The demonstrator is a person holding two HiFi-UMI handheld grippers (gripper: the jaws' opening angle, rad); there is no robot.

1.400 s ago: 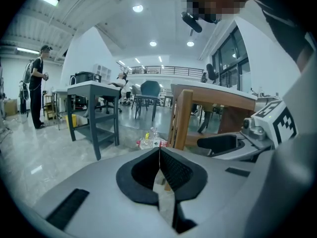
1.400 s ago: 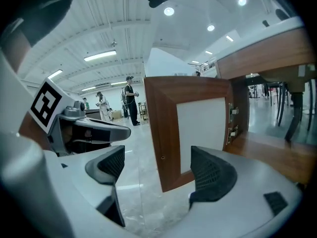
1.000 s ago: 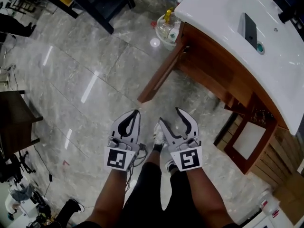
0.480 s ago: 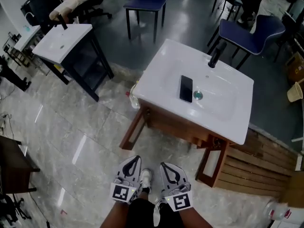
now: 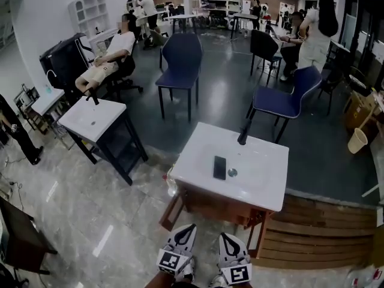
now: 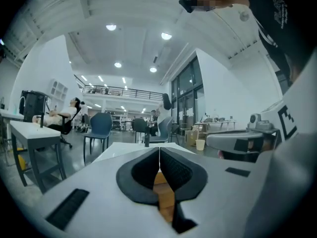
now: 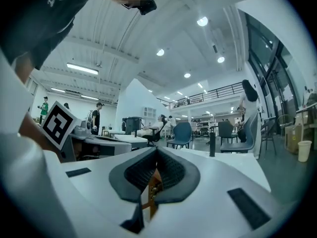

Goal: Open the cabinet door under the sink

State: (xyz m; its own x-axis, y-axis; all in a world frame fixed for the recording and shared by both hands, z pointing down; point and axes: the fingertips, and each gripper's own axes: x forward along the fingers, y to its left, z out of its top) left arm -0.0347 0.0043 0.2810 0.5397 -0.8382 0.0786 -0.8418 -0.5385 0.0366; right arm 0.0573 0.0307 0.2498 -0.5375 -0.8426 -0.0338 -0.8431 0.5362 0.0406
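Note:
The white sink point(image 5: 255, 182) tops a brown wooden cabinet point(image 5: 210, 206) in the middle of the head view. A black phone point(image 5: 219, 167) lies in the basin and a black faucet point(image 5: 243, 134) stands at its back. The cabinet's left door point(image 5: 170, 212) and right door point(image 5: 256, 236) both stand swung out. My left gripper point(image 5: 188, 228) and right gripper point(image 5: 225, 237) are side by side at the bottom edge, short of the cabinet, touching nothing. The left gripper point(image 6: 159, 157) is shut and empty. The right gripper point(image 7: 156, 158) is shut and empty too.
A second sink on a black stand point(image 5: 96, 117) is at the left. Blue chairs point(image 5: 180, 59) point(image 5: 288, 98) stand behind the cabinet. A slatted wooden platform point(image 5: 327, 233) lies to its right. People sit and stand farther back. A dark table point(image 5: 18, 236) is at the left edge.
The view has swung up from the floor to the whole room. Both grippers rose and now sit small at the bottom edge. The right jaws went from apart to shut.

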